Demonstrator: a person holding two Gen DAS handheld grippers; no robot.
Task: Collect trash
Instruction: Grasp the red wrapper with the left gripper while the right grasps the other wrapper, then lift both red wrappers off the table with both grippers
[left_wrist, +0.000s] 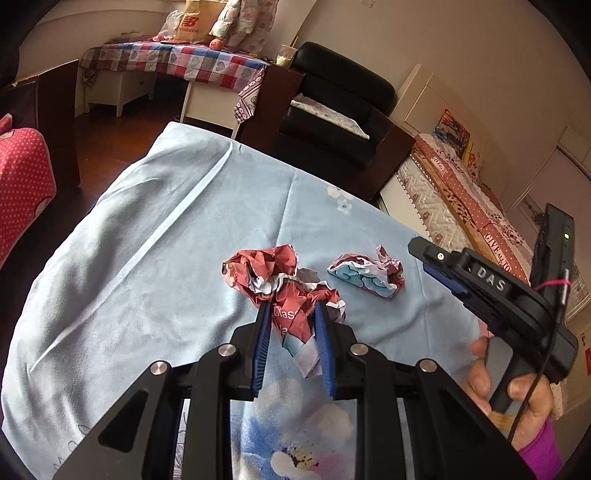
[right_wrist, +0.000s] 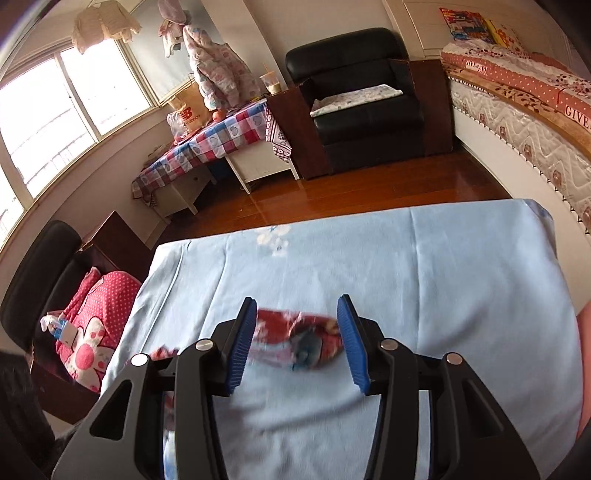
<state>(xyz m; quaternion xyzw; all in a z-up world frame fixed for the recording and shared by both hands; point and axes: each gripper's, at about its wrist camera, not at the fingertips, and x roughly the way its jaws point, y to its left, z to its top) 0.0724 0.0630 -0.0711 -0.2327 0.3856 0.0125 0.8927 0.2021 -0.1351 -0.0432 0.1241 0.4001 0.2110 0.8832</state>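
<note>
Left wrist view: my left gripper (left_wrist: 291, 308) has its blue pads narrowed onto the near end of the large crumpled red wrapper (left_wrist: 280, 284), which lies mid-cloth on the pale blue cloth (left_wrist: 147, 240). A smaller crumpled wrapper (left_wrist: 365, 275) sits just right of it, apart. My right gripper (left_wrist: 436, 264) hangs beside that one. Bare cloth runs left to the table edge.

Right wrist view: my right gripper (right_wrist: 297, 308) stands wide, the blurred smaller wrapper (right_wrist: 295, 341) lying between its pads; contact unclear. Far cloth edge is well ahead, wooden floor (right_wrist: 369, 188) beyond.
</note>
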